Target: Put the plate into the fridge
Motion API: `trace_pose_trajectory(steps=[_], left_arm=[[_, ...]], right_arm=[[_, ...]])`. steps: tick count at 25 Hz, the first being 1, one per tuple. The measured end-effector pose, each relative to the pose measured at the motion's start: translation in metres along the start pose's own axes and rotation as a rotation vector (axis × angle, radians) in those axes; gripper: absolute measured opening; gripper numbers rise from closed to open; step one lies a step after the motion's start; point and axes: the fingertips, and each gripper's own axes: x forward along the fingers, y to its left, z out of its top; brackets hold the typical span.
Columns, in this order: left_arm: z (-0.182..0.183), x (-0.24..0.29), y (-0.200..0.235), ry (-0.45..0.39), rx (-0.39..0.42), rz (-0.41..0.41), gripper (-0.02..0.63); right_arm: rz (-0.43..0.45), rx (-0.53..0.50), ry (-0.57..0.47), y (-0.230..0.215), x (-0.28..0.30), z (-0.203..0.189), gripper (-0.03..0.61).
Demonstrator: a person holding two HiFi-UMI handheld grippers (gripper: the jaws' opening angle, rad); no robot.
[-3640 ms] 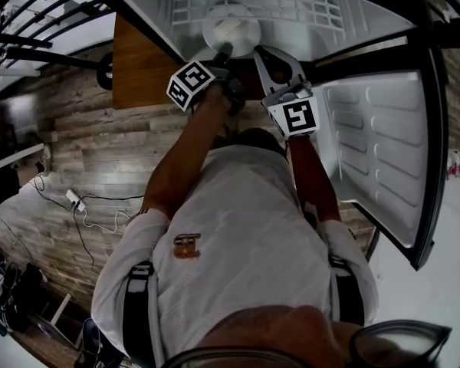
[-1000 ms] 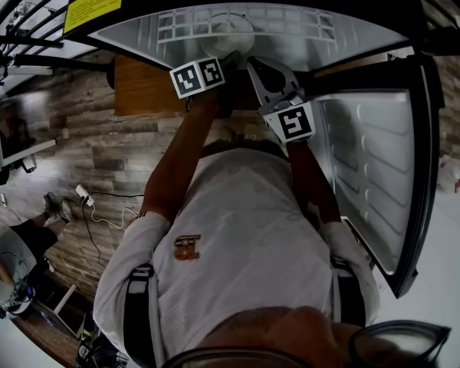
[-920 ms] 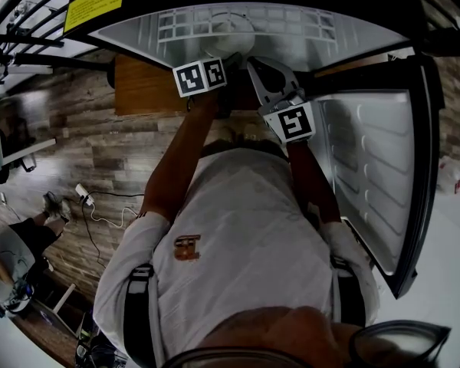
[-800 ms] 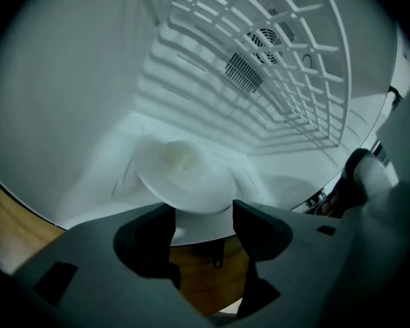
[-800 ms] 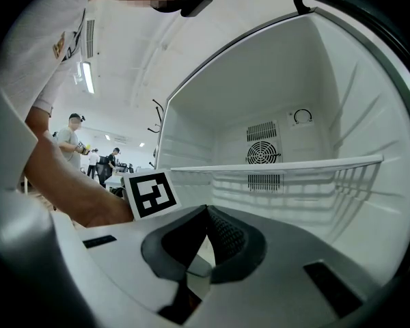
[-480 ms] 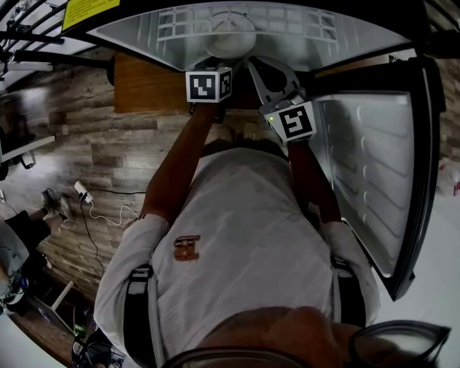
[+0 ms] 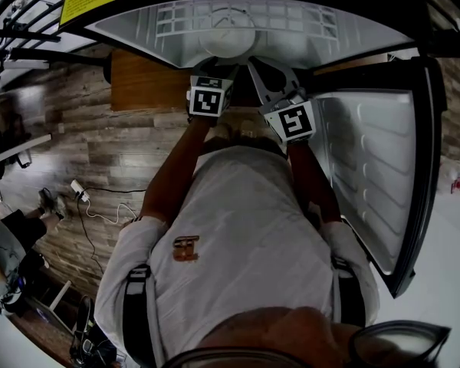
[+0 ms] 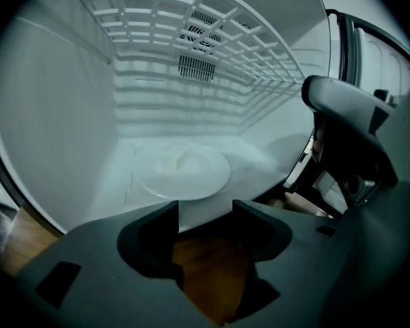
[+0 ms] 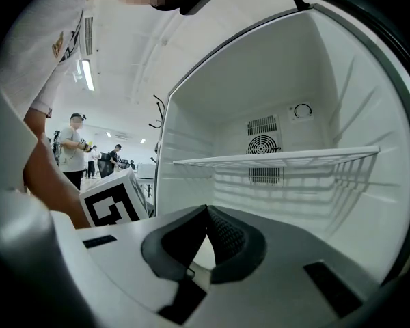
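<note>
Left gripper view: plate (image 8: 184,173) lies flat on fridge (image 8: 48,115) floor, just beyond left gripper (image 8: 205,209) tips. Jaws spread, just been opening, nothing between. Right gripper (image 9: 206,214) pressed together, empty, alongside. Likely next: left backs straight out.

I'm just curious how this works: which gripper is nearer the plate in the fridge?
The left gripper. Its open jaws sit just before the plate, at its near rim; the right gripper, jaws together, hangs off to the plate's right.
</note>
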Motion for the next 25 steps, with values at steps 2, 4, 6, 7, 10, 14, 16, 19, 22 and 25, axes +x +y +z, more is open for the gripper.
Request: trace_pose_trajectory(steps=[2,4,6,7,10,14,16,19,22,25], left_arm=[[-0.004,-0.002,0.001,0.007,0.014,0.004,0.268],[-0.007,-0.004,0.002,0.002,0.027,0.007,0.267],[-0.008,-0.006,0.003,-0.013,0.031,0.008,0.267],[-0.008,-0.007,0.003,-0.026,0.028,0.007,0.266],[-0.002,-0.015,0.004,-0.098,0.029,-0.003,0.247],[0.021,-0.040,-0.002,-0.247,0.053,-0.040,0.185],[0.034,-0.057,-0.007,-0.319,0.063,-0.063,0.151],[0.053,-0.080,-0.012,-0.421,0.068,-0.084,0.100],[0.065,-0.098,-0.016,-0.486,0.074,-0.092,0.077],[0.075,-0.117,-0.022,-0.551,0.096,-0.109,0.049]], right_arm=[[0.000,0.001,0.001,0.001,0.000,0.000,0.032],[0.002,-0.005,0.008,0.003,-0.001,-0.002,0.032],[0.002,-0.008,0.013,0.005,-0.001,-0.003,0.032],[0.001,-0.007,0.016,0.006,-0.001,-0.003,0.032],[0.002,0.002,0.020,0.008,-0.002,-0.004,0.032],[-0.001,0.031,0.036,0.012,-0.003,-0.006,0.032],[-0.002,0.044,0.038,0.014,-0.005,-0.006,0.032],[-0.004,0.053,0.035,0.018,-0.009,-0.002,0.032],[0.002,0.048,0.019,0.022,-0.013,0.008,0.032],[0.002,0.048,0.002,0.026,-0.018,0.016,0.032]])
